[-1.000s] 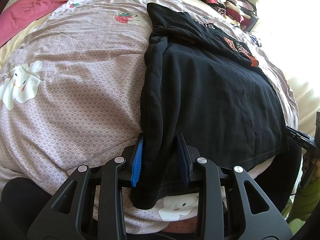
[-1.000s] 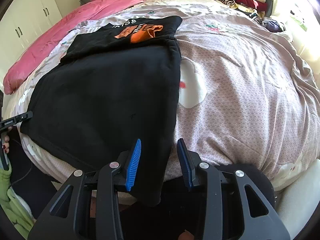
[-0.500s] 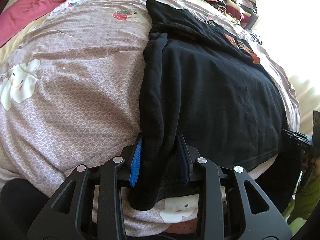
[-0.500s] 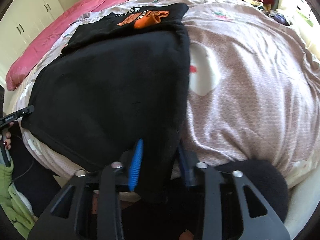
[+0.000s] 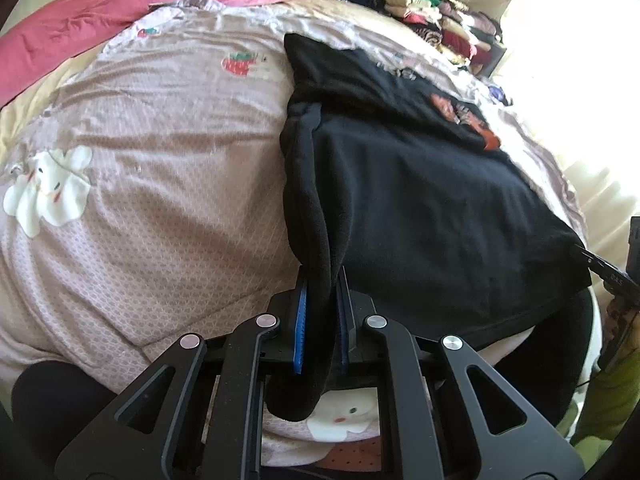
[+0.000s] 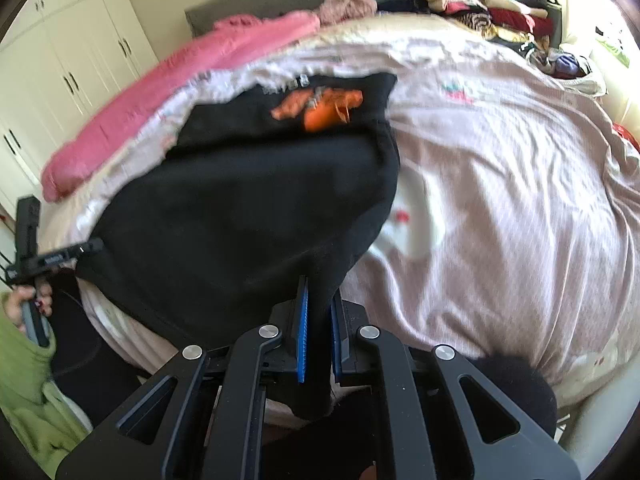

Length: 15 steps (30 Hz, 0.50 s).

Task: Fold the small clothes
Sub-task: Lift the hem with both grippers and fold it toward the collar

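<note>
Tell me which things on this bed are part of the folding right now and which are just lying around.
In use:
- black top, spread on the bed
- left gripper, shut on its near-left corner
- right gripper, shut on its near-right corner

Lying about:
- pink blanket
- stack of folded clothes at the far corner
- pink garment by the headboard
- patterned bedcover underneath

Bare pink bedspread [image 5: 168,208] lies open on both sides of the black shirt [image 5: 420,208]. The clothes stack [image 6: 492,4] and pink blanket [image 6: 180,92] crowd the far edge.
</note>
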Available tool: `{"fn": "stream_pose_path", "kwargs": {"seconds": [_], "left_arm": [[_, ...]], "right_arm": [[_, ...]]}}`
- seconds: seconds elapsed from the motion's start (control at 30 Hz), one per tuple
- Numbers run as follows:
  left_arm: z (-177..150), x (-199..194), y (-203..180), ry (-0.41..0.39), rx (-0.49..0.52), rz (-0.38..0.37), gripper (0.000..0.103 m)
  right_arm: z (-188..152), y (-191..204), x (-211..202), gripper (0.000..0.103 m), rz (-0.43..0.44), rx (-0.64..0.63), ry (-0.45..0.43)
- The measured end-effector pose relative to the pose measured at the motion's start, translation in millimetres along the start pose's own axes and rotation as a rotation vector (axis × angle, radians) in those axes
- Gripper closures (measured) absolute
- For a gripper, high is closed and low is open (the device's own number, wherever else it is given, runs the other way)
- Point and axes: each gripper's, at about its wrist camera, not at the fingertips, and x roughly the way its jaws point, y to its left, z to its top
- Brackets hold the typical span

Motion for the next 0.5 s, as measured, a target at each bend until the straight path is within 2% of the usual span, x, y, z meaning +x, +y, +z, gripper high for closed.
{"fn": "stream_pose_path", "kwargs": {"seconds": [0.27, 0.5], "left_arm": [[28.5, -17.3, -3.6, -0.076, -0.022, -0.048, 0.098], [63.0, -14.4, -4.8, -0.125, -0.043, -0.047, 0.097]], "right_arm": [[33.2, 4.5, -11.1, 0.095, 0.011, -0.008, -0.089], [61.8, 0.7, -11.4, 0.095, 0.000, 0.003, -0.152]]}}
